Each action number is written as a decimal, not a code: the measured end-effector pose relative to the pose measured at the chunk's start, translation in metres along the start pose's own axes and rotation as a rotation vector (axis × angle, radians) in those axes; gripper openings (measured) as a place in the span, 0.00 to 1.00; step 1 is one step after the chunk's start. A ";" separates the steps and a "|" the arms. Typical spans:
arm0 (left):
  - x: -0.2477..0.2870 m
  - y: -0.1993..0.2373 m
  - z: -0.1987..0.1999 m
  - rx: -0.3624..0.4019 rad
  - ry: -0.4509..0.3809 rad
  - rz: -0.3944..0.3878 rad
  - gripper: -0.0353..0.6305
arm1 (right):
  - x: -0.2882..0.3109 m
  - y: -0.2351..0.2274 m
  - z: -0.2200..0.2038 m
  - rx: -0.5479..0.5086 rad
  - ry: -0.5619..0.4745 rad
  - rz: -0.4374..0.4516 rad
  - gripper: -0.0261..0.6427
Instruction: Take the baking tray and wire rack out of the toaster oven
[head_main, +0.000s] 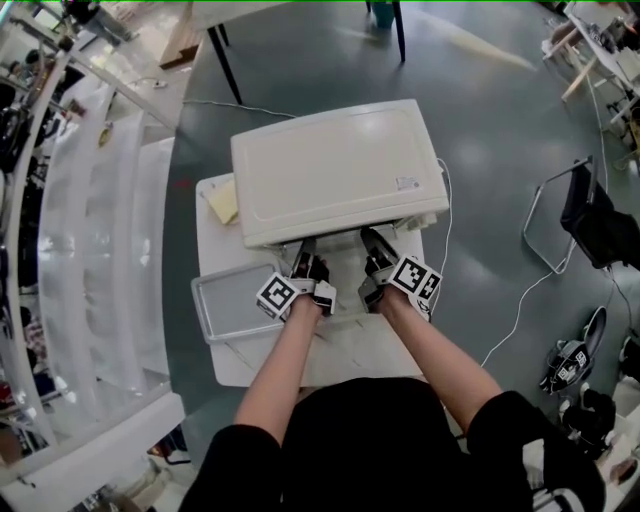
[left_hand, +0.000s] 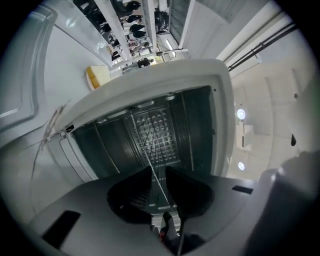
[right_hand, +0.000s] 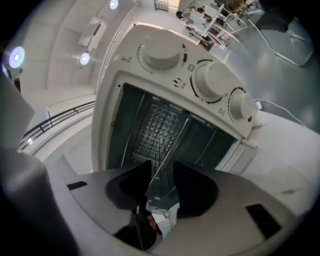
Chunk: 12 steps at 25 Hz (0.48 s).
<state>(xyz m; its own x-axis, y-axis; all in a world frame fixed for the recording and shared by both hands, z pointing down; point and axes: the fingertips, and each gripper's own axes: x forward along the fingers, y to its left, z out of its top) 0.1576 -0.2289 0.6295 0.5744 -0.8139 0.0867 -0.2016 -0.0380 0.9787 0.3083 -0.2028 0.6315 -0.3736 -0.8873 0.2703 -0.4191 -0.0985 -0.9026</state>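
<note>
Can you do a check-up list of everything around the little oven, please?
surface: small white table, holding the toaster oven.
job's things: baking tray already out, on the table's left; wire rack at the oven's mouth.
clutter: yellow thing beside the oven.
grippers: left gripper and right gripper at the mouth, fingers apart around the rack's edge.
cables: white cord off the oven's right side.
surroundings: grey floor, chair at right.

A smooth grey-green floor surrounds a small white table. A black metal-framed chair stands to the right, near a trailing white cable.
</note>
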 end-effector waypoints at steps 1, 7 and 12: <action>0.002 0.004 0.001 0.002 0.000 0.006 0.20 | 0.003 -0.003 0.002 0.038 -0.013 0.014 0.27; 0.029 0.017 0.019 -0.012 -0.030 0.006 0.31 | 0.029 -0.015 0.023 0.158 -0.111 0.013 0.31; 0.045 0.020 0.026 -0.019 -0.049 -0.027 0.32 | 0.042 -0.020 0.034 0.174 -0.147 0.007 0.31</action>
<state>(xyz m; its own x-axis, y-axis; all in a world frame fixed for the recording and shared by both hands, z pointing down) 0.1589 -0.2808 0.6485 0.5400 -0.8401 0.0514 -0.1709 -0.0497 0.9840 0.3294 -0.2531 0.6498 -0.2458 -0.9433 0.2231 -0.2634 -0.1565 -0.9519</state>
